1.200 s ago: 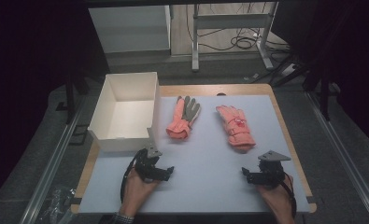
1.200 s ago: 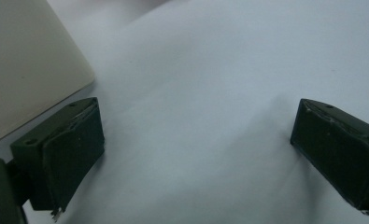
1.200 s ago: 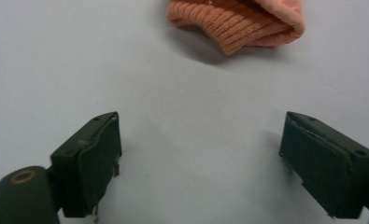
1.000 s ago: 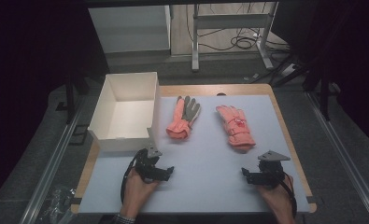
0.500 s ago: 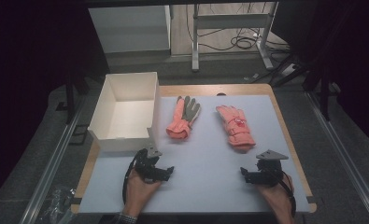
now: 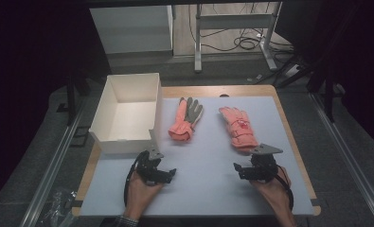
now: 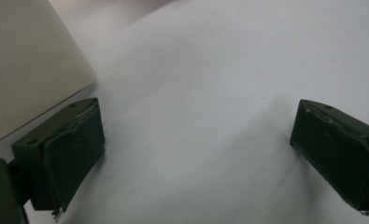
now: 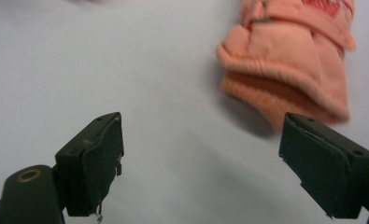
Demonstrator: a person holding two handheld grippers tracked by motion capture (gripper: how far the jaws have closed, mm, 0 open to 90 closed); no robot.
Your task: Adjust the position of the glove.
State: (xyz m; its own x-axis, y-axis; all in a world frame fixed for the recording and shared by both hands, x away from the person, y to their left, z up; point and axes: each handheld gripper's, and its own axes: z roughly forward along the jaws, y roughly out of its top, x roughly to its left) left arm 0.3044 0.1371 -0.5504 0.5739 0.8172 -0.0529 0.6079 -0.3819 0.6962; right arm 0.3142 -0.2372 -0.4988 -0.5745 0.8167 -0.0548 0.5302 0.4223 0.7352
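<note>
At the near edge of the bench [image 6: 199, 189], two hands come in from below, each holding a claw just above the pale surface. The left claw [image 6: 168, 174] sits toward the near left corner, just in front of the white box, and its jaws stand spread wide with nothing between them; in the left gripper view the same claw [image 7: 196, 154] looks down on bare bench with the box's cream wall [image 7: 28, 70] close beside its left jaw. The right claw [image 6: 239, 169] sits toward the near right side, topped by a grey three-cornered plate, and its jaws are likewise spread and empty; in the right gripper view that claw [image 8: 198, 163] faces the ribbed cuff of a salmon-pink glove [image 8: 289, 70], which lies just beyond its right jaw, apart from it. Farther back, around the middle of the bench, this right-hand glove [image 6: 238, 126] lies flat with its cuff toward the near edge and its fingers toward the far edge. Beside it, a second glove [image 6: 185, 119], pink with a grey palm, lies well apart from the first and near the box. The open white box [image 6: 128, 113] stands along the left edge, reaching toward the far left corner, its inside empty.
</note>
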